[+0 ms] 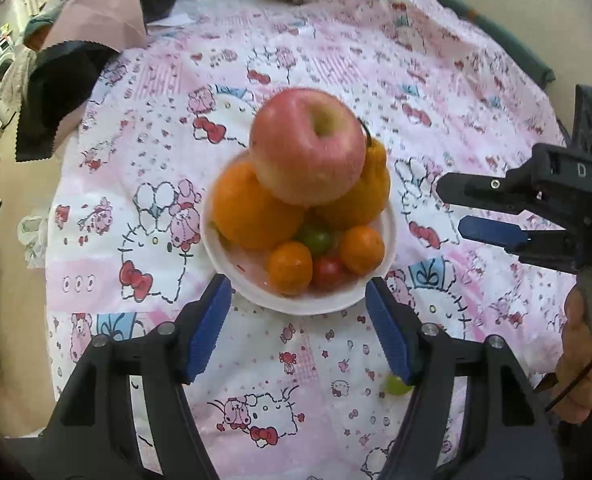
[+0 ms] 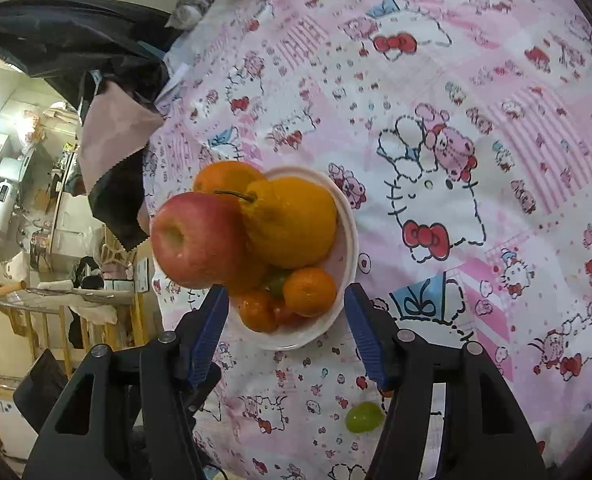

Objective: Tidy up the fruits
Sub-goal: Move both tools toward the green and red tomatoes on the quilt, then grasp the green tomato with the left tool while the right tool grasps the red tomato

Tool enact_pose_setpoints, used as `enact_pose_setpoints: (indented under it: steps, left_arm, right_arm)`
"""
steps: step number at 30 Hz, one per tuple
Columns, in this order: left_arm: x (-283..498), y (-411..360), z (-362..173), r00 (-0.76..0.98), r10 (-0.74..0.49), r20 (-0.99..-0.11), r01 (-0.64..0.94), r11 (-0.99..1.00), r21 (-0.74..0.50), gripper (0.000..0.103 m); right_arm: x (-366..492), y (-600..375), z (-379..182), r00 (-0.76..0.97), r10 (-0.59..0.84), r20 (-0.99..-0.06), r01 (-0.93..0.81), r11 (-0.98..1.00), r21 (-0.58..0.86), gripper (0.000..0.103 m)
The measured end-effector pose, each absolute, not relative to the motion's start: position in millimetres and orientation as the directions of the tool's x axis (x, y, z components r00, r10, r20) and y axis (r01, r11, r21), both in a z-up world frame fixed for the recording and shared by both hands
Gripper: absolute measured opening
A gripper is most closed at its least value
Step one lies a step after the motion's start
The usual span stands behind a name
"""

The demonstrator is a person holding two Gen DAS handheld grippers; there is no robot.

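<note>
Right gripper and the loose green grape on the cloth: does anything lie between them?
No. In the right wrist view the green grape lies on bare tablecloth just inside the open right gripper's right finger, nothing between.

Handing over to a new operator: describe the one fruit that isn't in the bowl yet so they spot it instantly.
Find the white bowl piled with fruit on the pink cartoon-print cloth. Nearer the camera, beside the right gripper, lies a green grape. It is the only fruit lying loose on the cloth.

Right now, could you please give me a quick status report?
Both grippers open, empty. Bowl piled, apple topmost. One green grape loose on cloth.
</note>
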State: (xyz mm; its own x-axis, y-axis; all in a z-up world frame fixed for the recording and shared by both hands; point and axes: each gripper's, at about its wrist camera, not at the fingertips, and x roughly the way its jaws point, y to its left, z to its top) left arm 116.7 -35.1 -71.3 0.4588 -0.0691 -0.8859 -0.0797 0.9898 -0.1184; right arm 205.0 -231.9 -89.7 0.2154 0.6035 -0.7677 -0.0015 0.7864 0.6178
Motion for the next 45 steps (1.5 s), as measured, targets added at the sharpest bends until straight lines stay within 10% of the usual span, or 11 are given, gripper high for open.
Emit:
enact_pose_setpoints:
  steps: [45]
  left_arm:
    - [64,-78,-101,0.378,-0.172,-0.909,0.048,0.985,-0.166,0.067]
  right_arm:
    - [121,-283,-94,0.236,0.515,-0.824,0.095,0.832,0.547,0.066]
